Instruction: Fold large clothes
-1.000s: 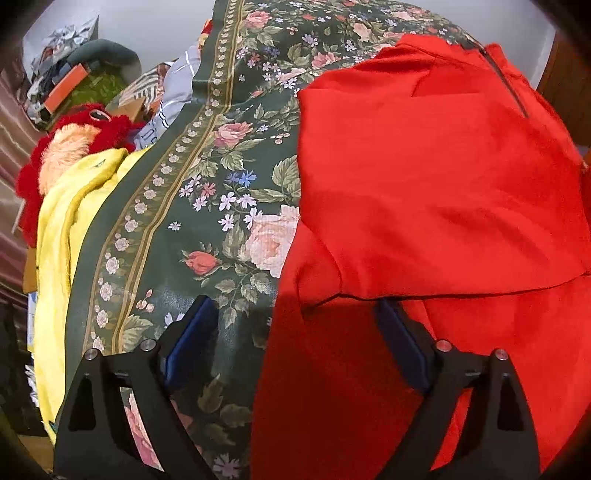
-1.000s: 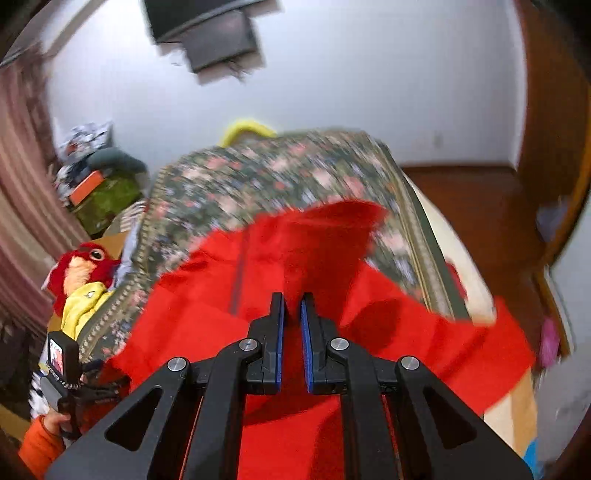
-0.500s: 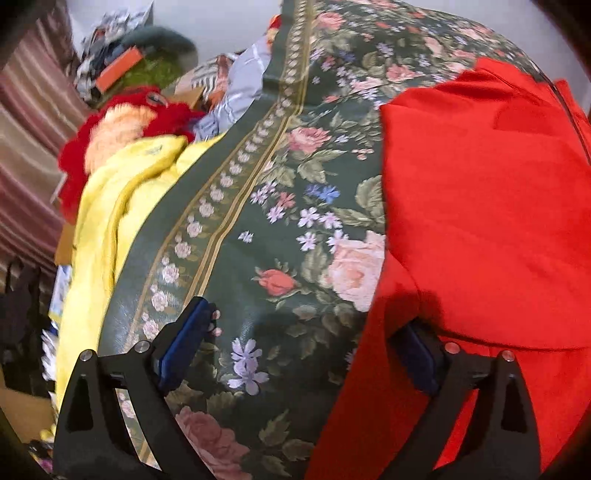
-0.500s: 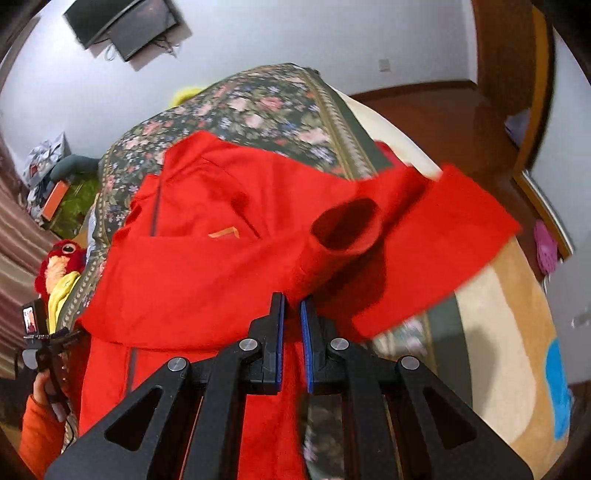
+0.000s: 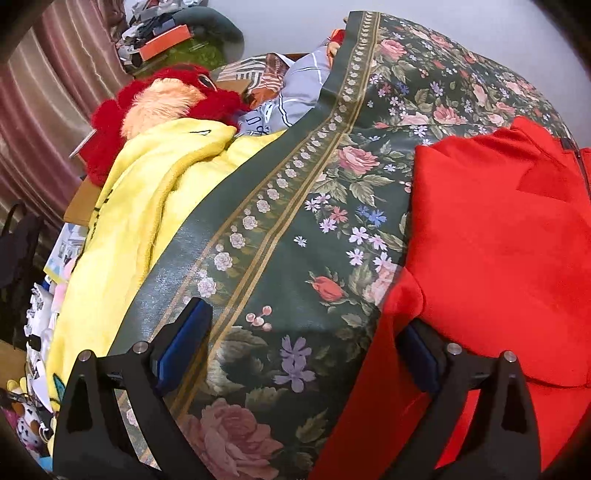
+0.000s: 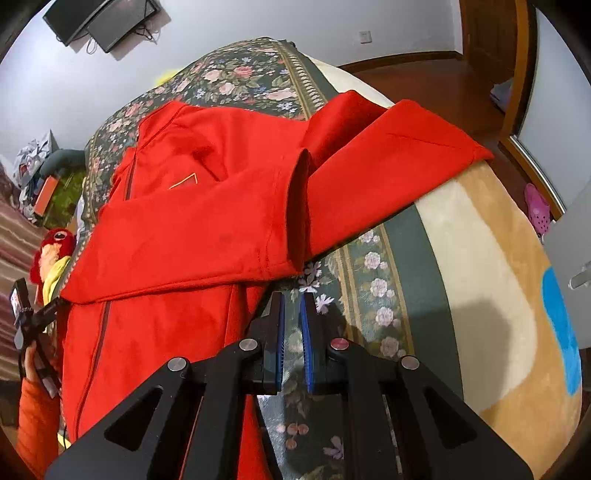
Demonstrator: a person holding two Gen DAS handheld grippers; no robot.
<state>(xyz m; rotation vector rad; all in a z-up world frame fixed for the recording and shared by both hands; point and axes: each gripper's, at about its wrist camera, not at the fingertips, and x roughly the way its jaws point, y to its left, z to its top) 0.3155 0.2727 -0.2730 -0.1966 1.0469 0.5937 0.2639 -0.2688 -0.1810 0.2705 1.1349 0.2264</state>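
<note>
A large red zip jacket [image 6: 192,229] lies on the green floral bedcover [image 6: 258,77]. One sleeve is folded across its chest, with the cuff [image 6: 297,210] near the bed's right side. My right gripper [image 6: 291,314] is just below that cuff, its jaws a small gap apart with nothing between them. In the left wrist view the jacket [image 5: 498,240] fills the right side. My left gripper [image 5: 306,332] is wide open over the bedcover [image 5: 295,184], its right finger [image 5: 417,354] at the jacket's left edge.
A yellow blanket [image 5: 140,206] and a red plush toy [image 5: 159,99] lie off the bed's left side, with clutter [image 5: 166,33] behind. A beige blanket [image 6: 480,277] covers the bed's right side. Wooden floor [image 6: 443,85], a pink shoe [image 6: 537,206] and a door lie beyond.
My right gripper has let go of the sleeve, which now lies across the jacket, and has drawn back. My left gripper has shifted left, off the jacket.
</note>
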